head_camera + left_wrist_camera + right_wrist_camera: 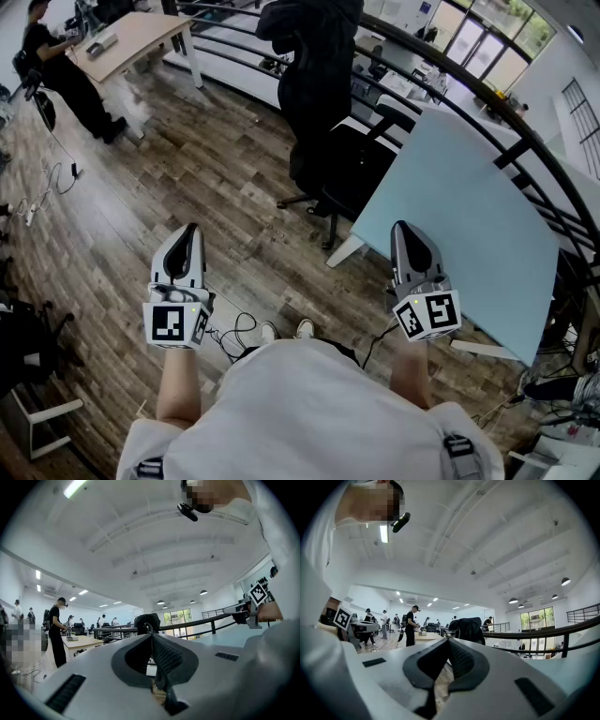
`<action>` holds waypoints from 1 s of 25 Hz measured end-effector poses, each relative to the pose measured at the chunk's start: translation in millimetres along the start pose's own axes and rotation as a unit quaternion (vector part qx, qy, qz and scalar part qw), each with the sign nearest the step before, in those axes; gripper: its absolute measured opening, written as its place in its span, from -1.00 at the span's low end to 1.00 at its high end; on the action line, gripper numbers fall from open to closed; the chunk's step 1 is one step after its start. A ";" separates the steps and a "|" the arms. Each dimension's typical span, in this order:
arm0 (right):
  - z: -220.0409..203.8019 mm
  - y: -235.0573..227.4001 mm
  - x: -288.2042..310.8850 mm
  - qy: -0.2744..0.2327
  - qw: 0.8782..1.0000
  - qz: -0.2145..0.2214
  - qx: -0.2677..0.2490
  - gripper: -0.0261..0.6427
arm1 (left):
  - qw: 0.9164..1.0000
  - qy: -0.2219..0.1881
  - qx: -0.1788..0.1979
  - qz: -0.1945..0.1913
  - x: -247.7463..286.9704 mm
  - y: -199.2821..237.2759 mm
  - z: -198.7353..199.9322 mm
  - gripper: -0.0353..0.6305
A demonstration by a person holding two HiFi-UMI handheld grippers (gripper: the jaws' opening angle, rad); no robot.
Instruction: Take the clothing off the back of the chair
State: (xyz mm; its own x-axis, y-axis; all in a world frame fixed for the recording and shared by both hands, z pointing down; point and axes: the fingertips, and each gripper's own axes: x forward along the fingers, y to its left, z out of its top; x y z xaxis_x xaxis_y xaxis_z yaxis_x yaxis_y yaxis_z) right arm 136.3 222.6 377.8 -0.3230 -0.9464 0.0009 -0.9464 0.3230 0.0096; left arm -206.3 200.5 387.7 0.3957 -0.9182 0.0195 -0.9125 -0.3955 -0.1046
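A black garment point(314, 56) hangs over the back of a black office chair point(361, 169) at the top middle of the head view, beside a light blue table point(469, 216). My left gripper point(190, 228) is held level over the wooden floor, well short of the chair and to its left, jaws shut and empty. My right gripper point(401, 225) is level at the table's near corner, also shut and empty. In the left gripper view the garment point(146, 620) shows far off, just above the shut gripper point(151, 635). The right gripper view shows the garment point(466, 629) beyond the shut gripper point(449, 642).
A person point(61, 66) stands at a wooden desk point(131, 42) at the far left. A dark curved railing point(525, 141) runs behind the table. Cables point(234, 333) lie on the floor near my feet. A black frame point(28, 347) stands at the left edge.
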 end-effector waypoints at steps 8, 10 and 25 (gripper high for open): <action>-4.1 -15.4 -1.4 -0.008 1.000 0.005 0.005 -0.86 | 1.000 0.005 0.015 0.004 5.7 -13.7 2.9 -0.81; -5.6 -23.0 -3.1 -0.017 1.000 0.009 0.021 -0.86 | 1.000 0.009 0.018 0.008 6.3 -19.3 2.1 -0.81; -39.7 -51.2 19.1 -0.015 0.995 0.057 0.077 -0.86 | 0.998 0.026 0.034 0.037 21.3 -32.1 -4.1 -0.81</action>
State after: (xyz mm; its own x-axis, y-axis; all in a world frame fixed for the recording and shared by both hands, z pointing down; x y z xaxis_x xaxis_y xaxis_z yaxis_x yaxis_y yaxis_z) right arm 179.0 187.9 417.0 -0.4256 -0.9042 -0.0359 -0.8935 0.4262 -0.1417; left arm -168.9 193.6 395.5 0.3200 -0.9454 0.0611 -0.9291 -0.3258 -0.1751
